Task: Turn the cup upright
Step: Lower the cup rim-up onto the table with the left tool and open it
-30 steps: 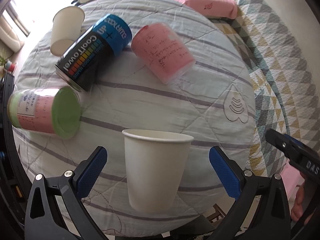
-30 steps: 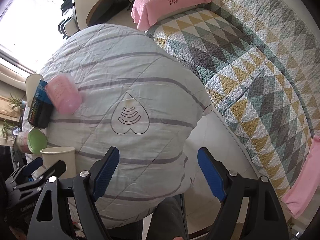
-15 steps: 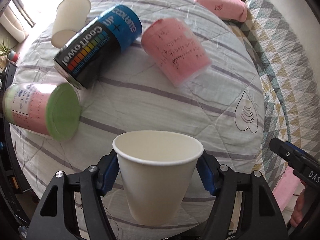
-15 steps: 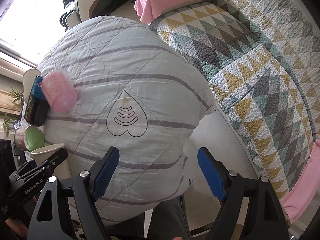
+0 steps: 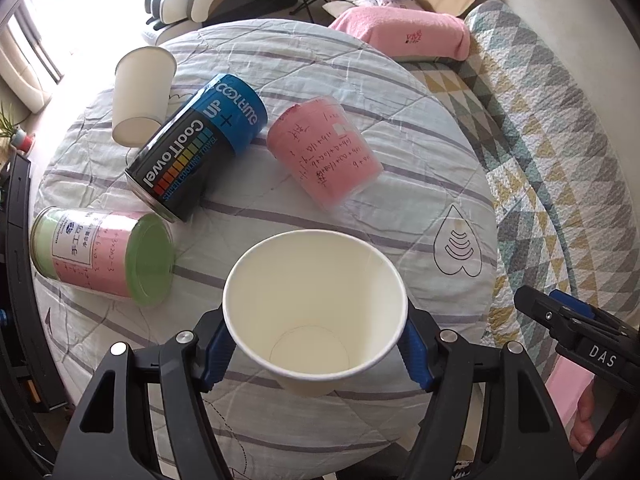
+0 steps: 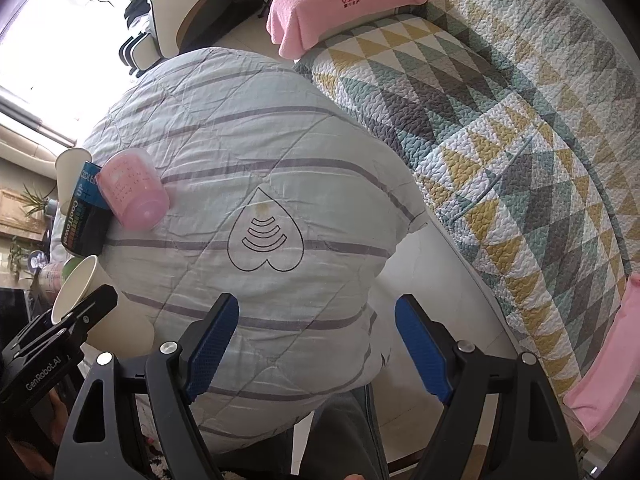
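Observation:
A white paper cup (image 5: 314,304) stands mouth up, tilted a little toward the camera, between my left gripper's blue pads. My left gripper (image 5: 316,350) is shut on it near the table's front edge. The same cup shows in the right wrist view (image 6: 100,308) at the far left. My right gripper (image 6: 316,348) is open and empty, held off the table's right front edge.
On the round quilted table (image 5: 440,184) lie a black and blue can (image 5: 192,148), a pink cup (image 5: 324,156), a green-lidded jar (image 5: 104,256) and a second white cup (image 5: 140,96). A patterned bed (image 6: 500,120) with a pink pillow (image 6: 344,0) stands to the right.
My left gripper moved in around the white cup, closed on it and lifted and tilted it so that I see into its mouth. The right gripper stayed open and nearly still.

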`<state>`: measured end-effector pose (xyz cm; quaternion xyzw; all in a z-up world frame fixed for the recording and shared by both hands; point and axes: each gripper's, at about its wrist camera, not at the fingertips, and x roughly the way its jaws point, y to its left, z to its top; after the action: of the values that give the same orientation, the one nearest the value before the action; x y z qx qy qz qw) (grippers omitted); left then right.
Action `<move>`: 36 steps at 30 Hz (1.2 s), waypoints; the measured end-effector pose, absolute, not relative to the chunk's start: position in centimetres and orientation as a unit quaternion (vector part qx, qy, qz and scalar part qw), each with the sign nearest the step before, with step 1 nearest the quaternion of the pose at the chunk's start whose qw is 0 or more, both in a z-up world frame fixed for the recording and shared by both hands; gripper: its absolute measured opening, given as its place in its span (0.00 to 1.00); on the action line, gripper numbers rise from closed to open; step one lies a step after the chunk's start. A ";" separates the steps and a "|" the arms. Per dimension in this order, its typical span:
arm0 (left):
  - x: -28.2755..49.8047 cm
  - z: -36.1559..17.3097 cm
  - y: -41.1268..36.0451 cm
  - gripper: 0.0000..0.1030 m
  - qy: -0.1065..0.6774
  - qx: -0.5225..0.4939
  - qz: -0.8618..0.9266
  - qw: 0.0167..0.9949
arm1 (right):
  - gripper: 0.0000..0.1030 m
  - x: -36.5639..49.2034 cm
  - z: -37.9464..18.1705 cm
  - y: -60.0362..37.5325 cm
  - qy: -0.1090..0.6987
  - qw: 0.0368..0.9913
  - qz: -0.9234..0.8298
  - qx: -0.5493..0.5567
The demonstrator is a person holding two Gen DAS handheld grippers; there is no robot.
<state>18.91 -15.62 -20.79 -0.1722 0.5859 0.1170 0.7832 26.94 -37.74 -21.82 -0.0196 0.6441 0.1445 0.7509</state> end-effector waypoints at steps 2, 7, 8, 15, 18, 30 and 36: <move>18.6 -21.2 -15.9 0.69 0.589 -0.172 0.112 0.782 | 0.80 26.8 -22.0 -37.9 0.647 0.749 0.141 -0.022; 17.6 -22.3 -16.5 0.69 0.598 -0.181 0.107 0.773 | 0.80 26.2 -22.4 -38.2 0.652 0.745 0.141 -0.026; 17.3 -22.4 -16.7 0.69 0.600 -0.181 0.106 0.772 | 0.80 26.1 -22.5 -38.3 0.653 0.744 0.140 -0.027; 16.6 -22.0 -17.2 0.76 0.594 -0.178 0.104 0.777 | 0.80 25.7 -22.6 -38.0 0.653 0.742 0.147 -0.032; 16.4 -21.4 -17.1 0.78 0.584 -0.179 0.107 0.784 | 0.80 25.6 -22.1 -37.7 0.649 0.745 0.153 -0.036; 15.5 -18.0 -16.6 0.82 0.554 -0.183 0.124 0.802 | 0.80 25.2 -20.0 -37.1 0.631 0.756 0.170 -0.039; 13.9 -14.3 -16.5 0.83 0.526 -0.183 0.138 0.819 | 0.80 24.2 -17.7 -37.0 0.612 0.766 0.190 -0.042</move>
<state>13.91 -16.55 -14.27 -0.1832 0.5257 0.1382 0.8191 24.22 -36.95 -17.68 -0.0417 0.6122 0.1900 0.7664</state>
